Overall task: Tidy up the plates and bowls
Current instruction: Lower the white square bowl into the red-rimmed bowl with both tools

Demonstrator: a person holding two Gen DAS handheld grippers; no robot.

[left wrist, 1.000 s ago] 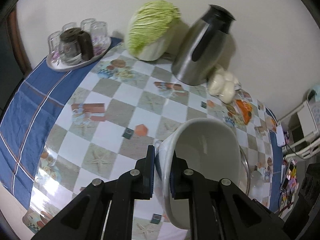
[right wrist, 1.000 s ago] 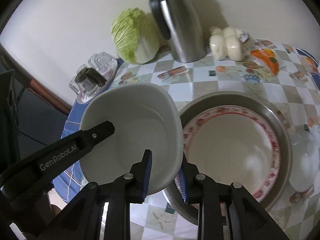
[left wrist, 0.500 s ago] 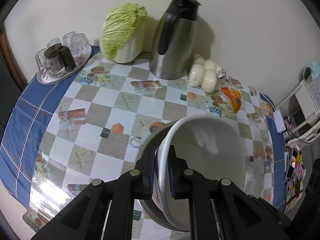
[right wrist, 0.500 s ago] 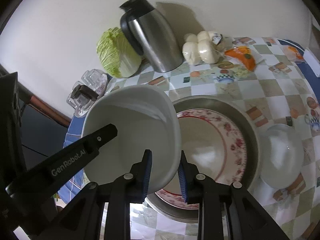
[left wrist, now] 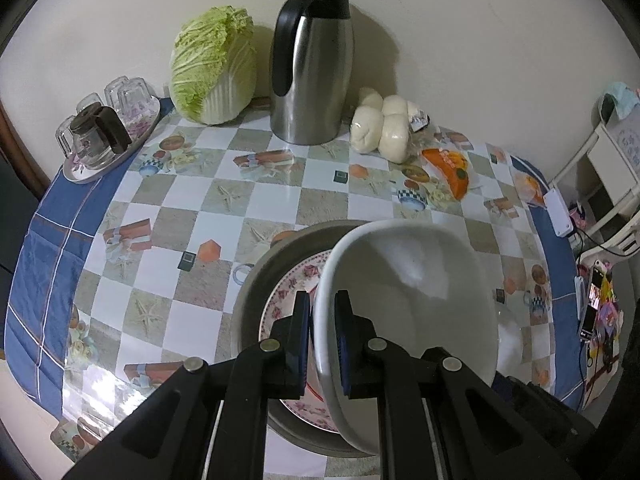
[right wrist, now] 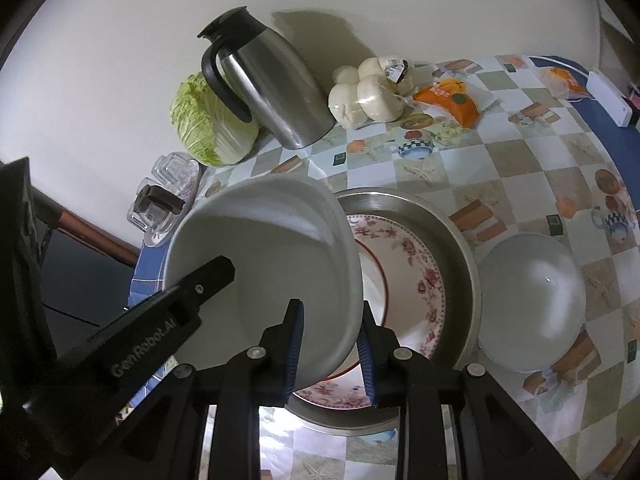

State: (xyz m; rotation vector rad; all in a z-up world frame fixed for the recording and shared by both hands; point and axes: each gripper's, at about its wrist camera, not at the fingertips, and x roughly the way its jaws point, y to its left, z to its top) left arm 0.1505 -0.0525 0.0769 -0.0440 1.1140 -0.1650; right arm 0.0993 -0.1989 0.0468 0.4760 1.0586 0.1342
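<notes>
A deep white bowl (left wrist: pixel 412 300) hangs tilted over the table, held by opposite rims. My left gripper (left wrist: pixel 322 300) is shut on its left rim. My right gripper (right wrist: pixel 329 314) is shut on its right rim, one pad inside the white bowl (right wrist: pixel 272 264) and one outside. One left-gripper finger (right wrist: pixel 208 276) reaches into the bowl from the lower left. Under the bowl a floral plate (right wrist: pixel 412 280) lies in a wide metal basin (right wrist: pixel 460 248). In the left wrist view the floral plate (left wrist: pixel 286 300) and basin (left wrist: pixel 256 280) show partly. A small pale bowl (right wrist: pixel 532 304) sits just right of the basin.
Along the wall stand a steel jug (left wrist: pixel 310 68), a cabbage (left wrist: pixel 212 68), bagged white buns (left wrist: pixel 382 126) and an orange packet (left wrist: pixel 450 166). A tray of upturned glasses (left wrist: pixel 108 132) sits at the far left. The checked tablecloth (left wrist: pixel 168 248) drops away at left and front.
Both grippers carried the white bowl sideways across the table, from beside the basin to over the floral plate. The bowl stayed gripped at both rims. The views rolled somewhat.
</notes>
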